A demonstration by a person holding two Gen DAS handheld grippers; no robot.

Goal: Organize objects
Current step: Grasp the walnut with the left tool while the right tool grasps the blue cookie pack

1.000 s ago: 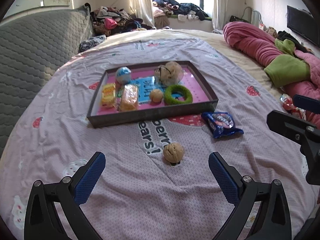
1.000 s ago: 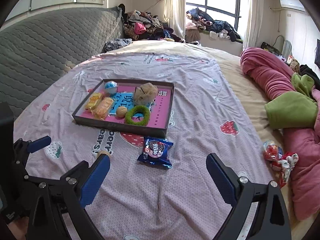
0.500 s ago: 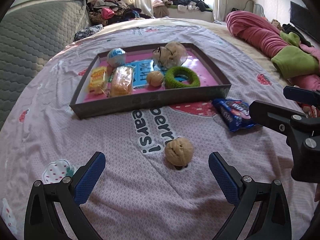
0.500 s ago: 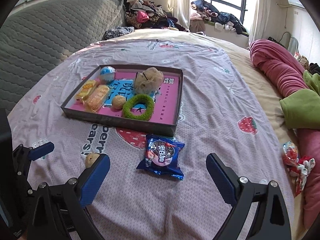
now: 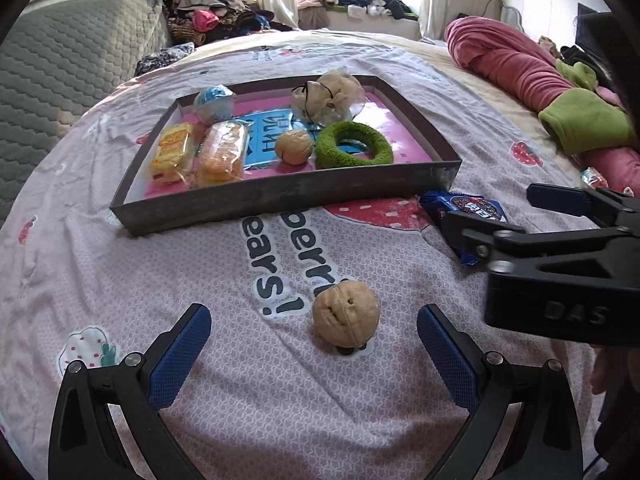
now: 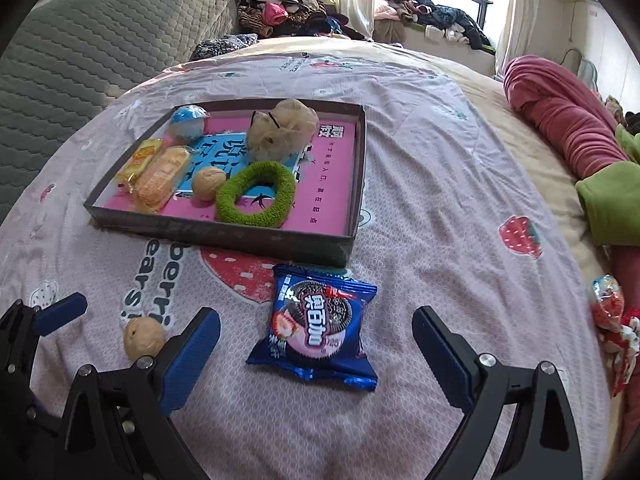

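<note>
A loose walnut (image 5: 346,315) lies on the pink bedsheet just ahead of my open, empty left gripper (image 5: 314,346), between its blue pads; it also shows in the right wrist view (image 6: 143,337). A blue cookie packet (image 6: 318,326) lies ahead of my open, empty right gripper (image 6: 316,350), in front of the tray; it also shows in the left wrist view (image 5: 466,216). The dark shallow tray (image 5: 280,196) holds a second walnut (image 5: 295,147), a green ring (image 5: 352,149), two wrapped snacks (image 5: 220,154), a blue ball (image 5: 214,103) and a beige mesh pouch (image 5: 330,96).
A grey quilted headboard (image 6: 80,40) stands to the left. Rolled pink and green blankets (image 6: 568,128) lie along the right side, with a small red wrapped item (image 6: 608,308) near them. Clothes are piled by the window (image 6: 420,20).
Both grippers have moved forward and lower. The walnut now sits close between the left pads, and the cookie packet is close ahead of the right pads. Both stay open.
</note>
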